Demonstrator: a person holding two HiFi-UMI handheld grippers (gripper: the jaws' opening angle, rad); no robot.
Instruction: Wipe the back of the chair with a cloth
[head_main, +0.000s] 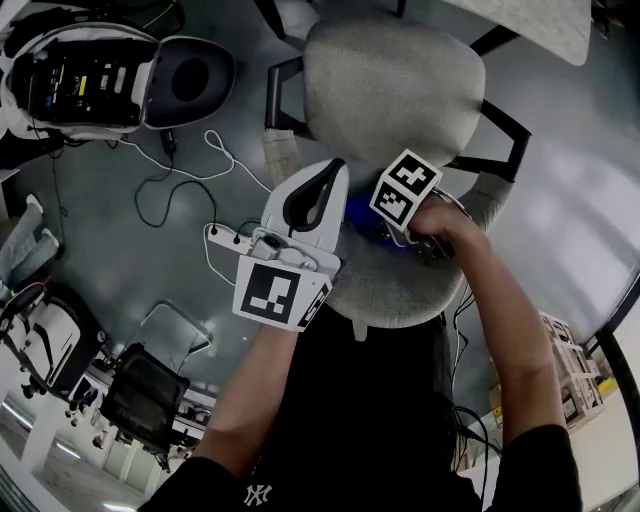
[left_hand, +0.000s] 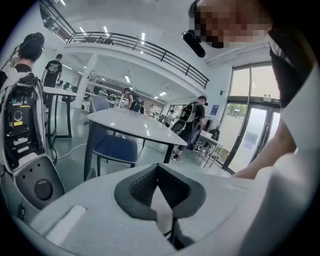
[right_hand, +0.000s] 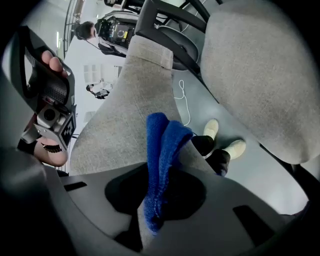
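Atop the chair back (right_hand: 125, 120), the right tongs (right_hand: 159, 192) are pinching the cloth (right_hand: 161, 145) for wiping while the left tongs (left_hand: 159, 172) are hovering closed, empty.

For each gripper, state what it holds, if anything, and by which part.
The right gripper pinches the blue cloth near one folded end; the rest sticks out past the jaws. The left gripper holds nothing, jaws together.

The chair (head_main: 395, 90) is seen steeply from above in the head view and closely in the right gripper view; the left gripper view is apparently turned toward a table (left_hand: 135, 125).
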